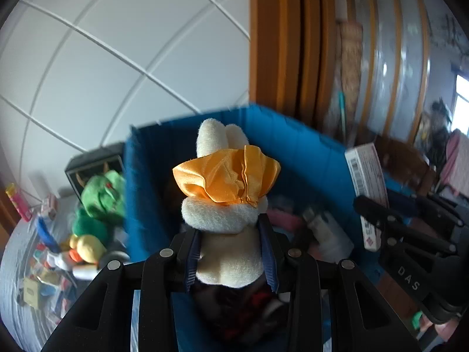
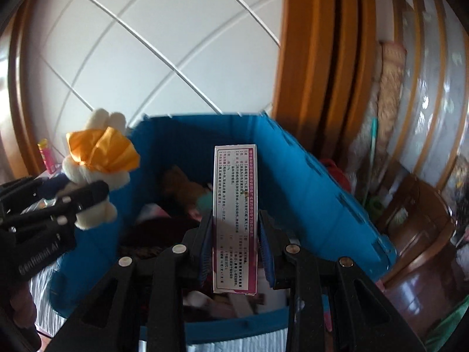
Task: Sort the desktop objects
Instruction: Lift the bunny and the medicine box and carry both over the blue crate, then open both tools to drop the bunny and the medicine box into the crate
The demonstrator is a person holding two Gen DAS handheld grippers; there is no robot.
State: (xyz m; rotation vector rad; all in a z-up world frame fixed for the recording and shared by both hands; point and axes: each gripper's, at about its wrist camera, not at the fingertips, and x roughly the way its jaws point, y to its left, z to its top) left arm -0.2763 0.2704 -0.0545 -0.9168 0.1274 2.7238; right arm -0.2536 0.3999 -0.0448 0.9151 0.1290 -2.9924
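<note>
My left gripper (image 1: pixel 231 249) is shut on a cream plush toy (image 1: pixel 225 176) wrapped in an orange satin cloth, and holds it over the blue bin (image 1: pixel 307 152). In the right wrist view, my right gripper (image 2: pixel 235 234) is shut on a tall white and pink printed box (image 2: pixel 234 193), held upright above the same blue bin (image 2: pixel 293 182). Each gripper shows in the other's view: the right gripper (image 1: pixel 369 208) with the box (image 1: pixel 366 173) at the right, the left gripper (image 2: pixel 88 196) with the plush toy (image 2: pixel 99 152) at the left. A brown plush (image 2: pixel 178 187) and several other items lie in the bin.
Left of the bin, a green plush (image 1: pixel 99 196), a yellow toy (image 1: pixel 88 248), a black box (image 1: pixel 93 164) and several small items lie on a pale striped surface (image 1: pixel 17 252). A tiled wall and a wooden door frame (image 1: pixel 281 44) stand behind. Dark wooden furniture (image 2: pixel 416 234) is at the right.
</note>
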